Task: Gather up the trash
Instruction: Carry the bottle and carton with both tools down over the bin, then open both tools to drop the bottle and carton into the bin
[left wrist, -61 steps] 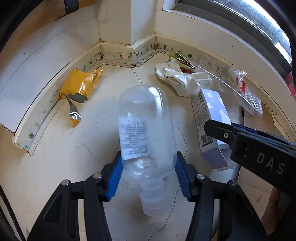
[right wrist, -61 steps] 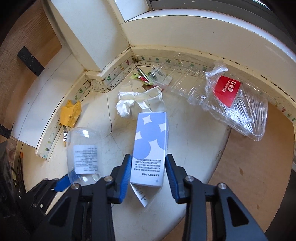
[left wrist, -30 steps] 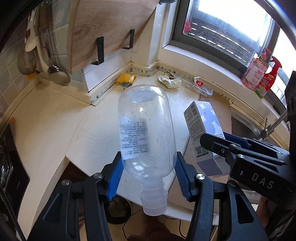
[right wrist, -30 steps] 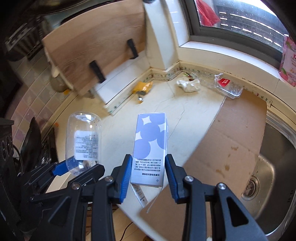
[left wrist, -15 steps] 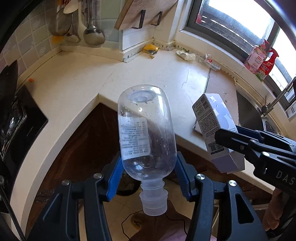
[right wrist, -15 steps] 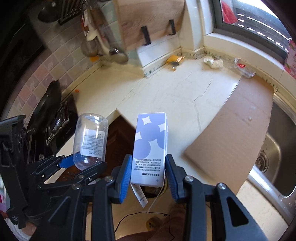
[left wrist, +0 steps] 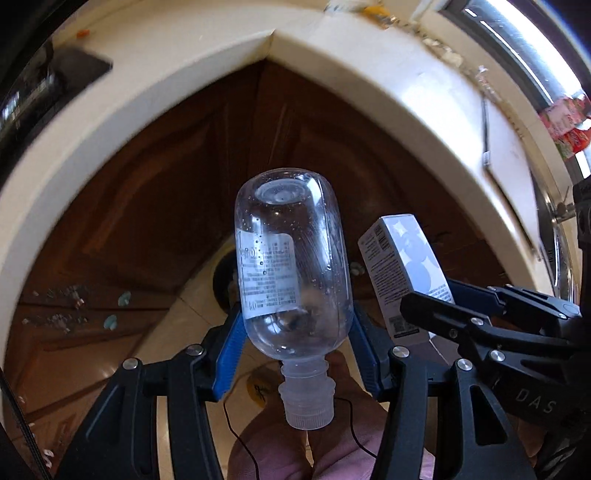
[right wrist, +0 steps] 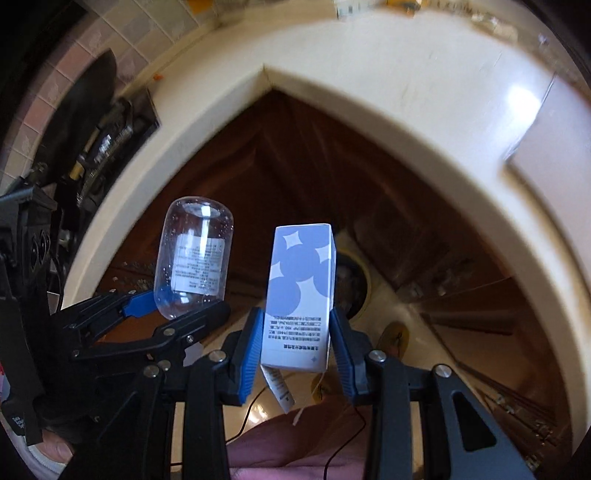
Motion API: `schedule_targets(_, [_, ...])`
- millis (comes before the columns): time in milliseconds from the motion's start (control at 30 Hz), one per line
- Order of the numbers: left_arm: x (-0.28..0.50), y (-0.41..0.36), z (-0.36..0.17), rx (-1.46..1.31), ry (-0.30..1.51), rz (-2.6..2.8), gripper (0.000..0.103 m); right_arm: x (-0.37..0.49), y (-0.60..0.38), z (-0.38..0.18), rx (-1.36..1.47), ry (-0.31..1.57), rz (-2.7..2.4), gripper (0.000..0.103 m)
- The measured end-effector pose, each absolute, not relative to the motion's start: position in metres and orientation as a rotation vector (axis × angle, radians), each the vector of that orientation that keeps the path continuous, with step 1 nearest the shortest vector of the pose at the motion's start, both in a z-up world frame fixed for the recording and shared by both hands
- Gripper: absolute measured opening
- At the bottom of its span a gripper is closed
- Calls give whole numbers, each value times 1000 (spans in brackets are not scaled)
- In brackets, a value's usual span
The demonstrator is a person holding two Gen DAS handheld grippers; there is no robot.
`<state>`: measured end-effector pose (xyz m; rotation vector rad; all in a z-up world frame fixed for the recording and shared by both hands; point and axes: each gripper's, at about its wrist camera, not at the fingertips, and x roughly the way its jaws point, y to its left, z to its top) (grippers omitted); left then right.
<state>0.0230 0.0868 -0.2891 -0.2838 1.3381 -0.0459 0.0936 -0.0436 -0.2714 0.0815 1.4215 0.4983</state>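
We can read only "DAS", in pale capitals on the black body of the right gripper. The clear bottle has a white label and the blue-and-white carton carries print, both too small to read.

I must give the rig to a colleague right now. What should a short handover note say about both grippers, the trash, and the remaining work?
Left gripper: shut on the clear plastic bottle, cap toward the camera.
Right gripper: shut on the blue and white carton.
Both items are lifted off the counter and held low in front of the brown cabinets, above the floor. A round dark object lies on the floor behind them; it may be the bin, but it is blurred.
Done: two pieces picked up.
Left: drop both in the bin, then collect the scraps at the counter's far edge.
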Motion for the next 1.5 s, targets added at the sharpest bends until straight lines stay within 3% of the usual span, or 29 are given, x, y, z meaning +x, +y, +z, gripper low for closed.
schedule_targets(567, [63,113,-529,-354,1605,30,54,126,-9,-481,42,1724,425,37])
schedule_targets(600, [64,113,-540,-356,1618,29,55,128,-10,-488,36,1733,426,37])
schedule_targets(667, [67,115,-557,-344,1633,44,69,132,-6,-509,26,1762,429,37])
schedule_targets(733, [66,120,-569,-331,1629,61,75,135,-2,-524,12,1784,435,37])
schedule_targets(1133, [37,144,-602,-396,1682,188,75,156,22,-576,-64,1823,477,40])
schedule_targets(1200, [32,144,-597,-396,1683,203,75,159,19,-576,-27,1819,476,45])
schedule_targets(1267, [30,145,-594,-403,1683,215,75,162,15,-575,31,1812,461,61])
schedule_targets(1500, [33,144,-572,-440,1649,235,75,158,12,-558,34,1809,495,63])
